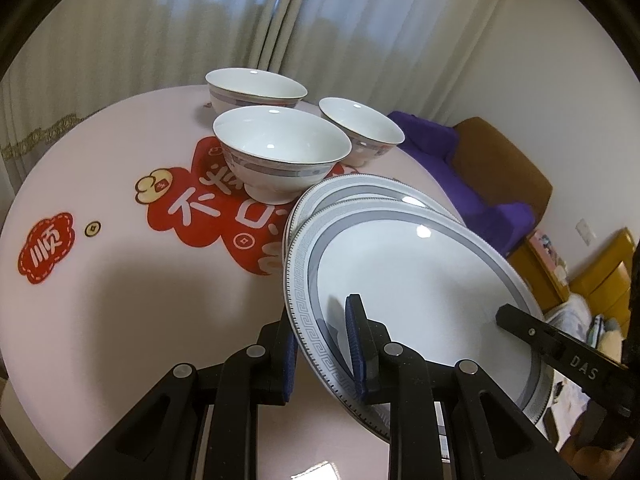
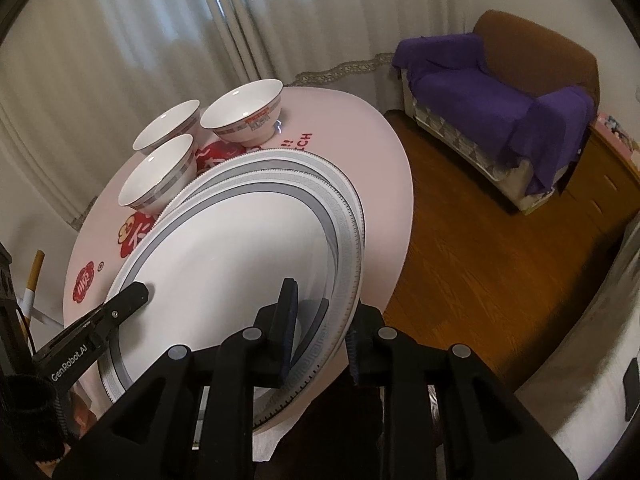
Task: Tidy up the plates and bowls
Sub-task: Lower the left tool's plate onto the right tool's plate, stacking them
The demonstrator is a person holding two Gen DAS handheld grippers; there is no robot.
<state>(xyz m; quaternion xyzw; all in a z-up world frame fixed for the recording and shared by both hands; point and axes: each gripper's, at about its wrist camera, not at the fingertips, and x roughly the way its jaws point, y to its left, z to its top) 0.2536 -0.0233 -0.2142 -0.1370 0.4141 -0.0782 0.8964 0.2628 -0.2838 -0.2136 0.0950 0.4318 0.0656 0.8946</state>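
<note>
A white top plate (image 1: 420, 272) (image 2: 240, 260) with a grey key-pattern rim hangs tilted over a matching lower plate (image 1: 360, 186) (image 2: 280, 160) that lies on the pink round table (image 1: 100, 320) (image 2: 360, 152). My left gripper (image 1: 320, 312) is shut on the top plate's left rim; one of its fingers (image 2: 132, 294) shows in the right wrist view. At the opposite rim my right gripper (image 2: 324, 300) has one pad above and one below the plate; one of its fingers (image 1: 520, 320) lies on the plate. Three white bowls (image 1: 280, 148) (image 2: 160, 176) stand upright beyond the plates.
The plates sit near the table's right edge, with wooden floor (image 2: 480, 260) below. A brown sofa with a purple cover (image 2: 500, 92) stands beyond it. Curtains (image 1: 200, 20) hang behind the table. A yellow wooden cabinet (image 1: 600, 276) is at the far right.
</note>
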